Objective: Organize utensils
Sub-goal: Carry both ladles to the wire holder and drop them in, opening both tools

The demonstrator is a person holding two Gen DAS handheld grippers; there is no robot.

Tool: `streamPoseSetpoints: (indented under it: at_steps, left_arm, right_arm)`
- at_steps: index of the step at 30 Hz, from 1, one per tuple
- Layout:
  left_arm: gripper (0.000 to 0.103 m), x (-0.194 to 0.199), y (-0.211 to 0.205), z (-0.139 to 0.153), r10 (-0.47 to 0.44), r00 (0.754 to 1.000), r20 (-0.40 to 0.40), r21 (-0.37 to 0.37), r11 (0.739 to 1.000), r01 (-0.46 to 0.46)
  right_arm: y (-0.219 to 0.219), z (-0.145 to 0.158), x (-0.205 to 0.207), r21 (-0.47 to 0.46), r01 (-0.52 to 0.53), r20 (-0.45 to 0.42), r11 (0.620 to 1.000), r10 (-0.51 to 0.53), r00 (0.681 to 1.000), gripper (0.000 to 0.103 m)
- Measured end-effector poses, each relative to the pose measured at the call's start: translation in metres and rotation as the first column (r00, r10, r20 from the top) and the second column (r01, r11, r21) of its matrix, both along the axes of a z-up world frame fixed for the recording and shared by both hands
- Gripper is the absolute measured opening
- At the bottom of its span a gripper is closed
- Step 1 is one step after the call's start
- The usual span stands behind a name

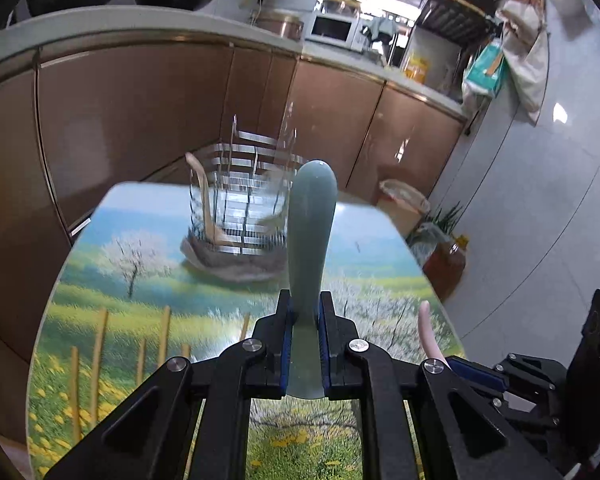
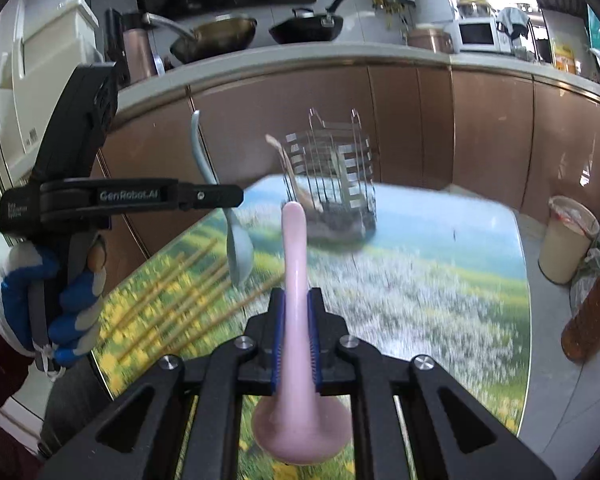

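**Utensils: two ceramic spoons gripped, wire holder on table**

Pale blue-grey ceramic spoon point(image 1: 311, 216) clamped between the blue-padded fingers of the left gripper point(image 1: 303, 320); fingers closed tight on the handle near the bowl end, handle pointing up and away, toward the holder. Same spoon visible from the right wrist view point(image 2: 240, 248), hanging bowl-down below the left gripper's jaws, above the table.

Pale pink ceramic spoon point(image 2: 296, 280) clamped between the fingers of the right gripper point(image 2: 296, 308); fingers together on the handle, handle tip forward, bowl back under the gripper body. Handle tip also visible at the right edge of the left wrist view point(image 1: 425, 332).

Left gripper held by a hand in a blue-and-white work glove point(image 2: 52, 300), dark red sleeve point(image 2: 0, 352) behind it.

Chrome wire utensil holder point(image 1: 244, 200) standing upright on the far part of the glass table with printed meadow scene point(image 1: 140, 280), well apart from both grippers. One light wooden utensil point(image 1: 204, 200) leaning inside the holder, handle out over the rim.

Brown cabinet fronts point(image 1: 140, 112) behind the table. Cream bin with plastic liner point(image 2: 567, 236) on the floor beside it.
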State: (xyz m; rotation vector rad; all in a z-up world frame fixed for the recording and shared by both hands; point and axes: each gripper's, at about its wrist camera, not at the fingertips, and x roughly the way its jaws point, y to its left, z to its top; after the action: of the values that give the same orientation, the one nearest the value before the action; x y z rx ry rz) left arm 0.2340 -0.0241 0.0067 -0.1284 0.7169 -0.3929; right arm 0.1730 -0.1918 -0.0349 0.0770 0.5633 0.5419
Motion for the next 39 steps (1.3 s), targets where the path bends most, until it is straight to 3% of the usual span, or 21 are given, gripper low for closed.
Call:
streamPoseSetpoints:
  at_steps: [10, 17, 26, 39]
  left_arm:
    - [0.011, 0.052, 0.016, 0.069, 0.001, 0.994, 0.107, -0.037, 0.999, 0.003]
    - [0.011, 0.108, 0.011, 0.08, 0.036, 0.985, 0.17, -0.01, 0.999, -0.035]
    - [0.011, 0.166, 0.014, 0.049, 0.075, 0.985, 0.153, 0.006, 0.997, -0.077]
    - [0.011, 0.187, 0.005, 0.0, 0.079, 0.991, 0.11, 0.051, 0.995, -0.085]
  right_arm:
    - [0.009, 0.072, 0.07, 0.09, -0.016, 0.15, 0.996, 0.002, 0.989, 0.01]
    - [0.034, 0.099, 0.144, 0.088, -0.028, 0.249, 0.996, 0.005, 0.968, 0.01]
    - [0.058, 0.082, 0.21, 0.064, 0.009, 0.299, 0.998, -0.028, 0.954, 0.011]
    - [0.071, 0.026, 0.232, -0.005, 0.063, 0.268, 0.998, -0.059, 0.962, 0.011]
